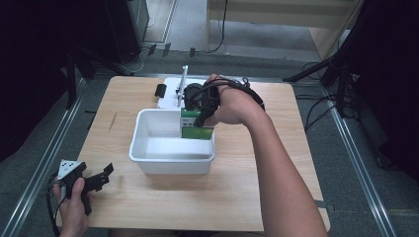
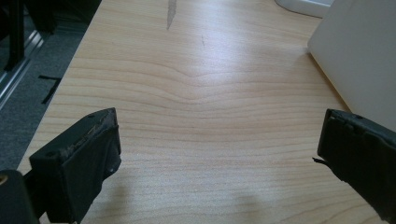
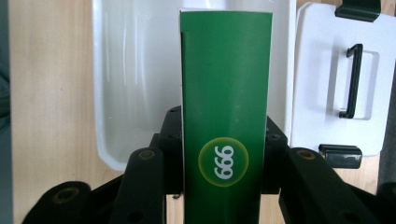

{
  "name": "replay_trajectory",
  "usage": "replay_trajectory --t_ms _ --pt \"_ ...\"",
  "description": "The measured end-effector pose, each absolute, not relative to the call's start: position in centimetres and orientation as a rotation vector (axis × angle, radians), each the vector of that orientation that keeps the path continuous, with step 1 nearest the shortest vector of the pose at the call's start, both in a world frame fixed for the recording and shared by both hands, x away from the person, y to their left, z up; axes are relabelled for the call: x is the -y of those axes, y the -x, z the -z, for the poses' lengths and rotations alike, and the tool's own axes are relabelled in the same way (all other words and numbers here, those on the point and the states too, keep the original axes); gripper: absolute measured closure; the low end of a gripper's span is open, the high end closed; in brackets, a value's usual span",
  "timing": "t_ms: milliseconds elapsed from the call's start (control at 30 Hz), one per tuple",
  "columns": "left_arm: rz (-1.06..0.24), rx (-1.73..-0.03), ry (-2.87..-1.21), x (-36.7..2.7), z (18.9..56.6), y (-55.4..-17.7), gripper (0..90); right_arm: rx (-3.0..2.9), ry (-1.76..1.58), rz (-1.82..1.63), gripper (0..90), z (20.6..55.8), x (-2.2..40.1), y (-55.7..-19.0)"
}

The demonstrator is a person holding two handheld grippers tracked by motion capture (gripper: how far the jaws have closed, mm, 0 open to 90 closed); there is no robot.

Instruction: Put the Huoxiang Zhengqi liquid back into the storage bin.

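A green box (image 1: 194,126) marked 999 hangs upright over the far right part of the white bin (image 1: 148,148), and my right gripper (image 1: 198,114) is shut on it from above. In the right gripper view the green box (image 3: 226,116) stands between the two black jaws, with the white bin (image 3: 135,74) beneath it. My left gripper (image 1: 101,175) rests at the table's near left corner, open. In the left gripper view its fingers (image 2: 81,158) stand wide apart over bare wood, with the white bin's wall (image 2: 359,60) at the right.
The bin's white lid (image 1: 170,94) with a black handle lies behind the bin; the lid (image 3: 341,74) also shows beside the bin in the right gripper view. A small black object (image 1: 160,90) lies at the lid's left. Dark stands and cables surround the wooden table (image 1: 237,187).
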State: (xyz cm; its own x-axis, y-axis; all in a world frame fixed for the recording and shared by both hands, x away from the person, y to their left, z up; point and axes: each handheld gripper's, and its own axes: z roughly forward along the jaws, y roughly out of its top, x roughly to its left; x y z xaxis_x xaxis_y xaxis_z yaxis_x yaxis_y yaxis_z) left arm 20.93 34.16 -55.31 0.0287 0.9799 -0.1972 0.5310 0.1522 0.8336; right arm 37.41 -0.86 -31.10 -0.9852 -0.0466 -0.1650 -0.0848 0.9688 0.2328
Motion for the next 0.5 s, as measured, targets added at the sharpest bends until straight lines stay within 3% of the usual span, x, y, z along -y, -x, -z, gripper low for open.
replay_trajectory --t_ms 500 --pt "-0.689 -1.615 -1.486 -34.2 55.3 -20.9 0.1 -2.961 0.085 -0.302 63.7 34.8 -0.1 -38.4"
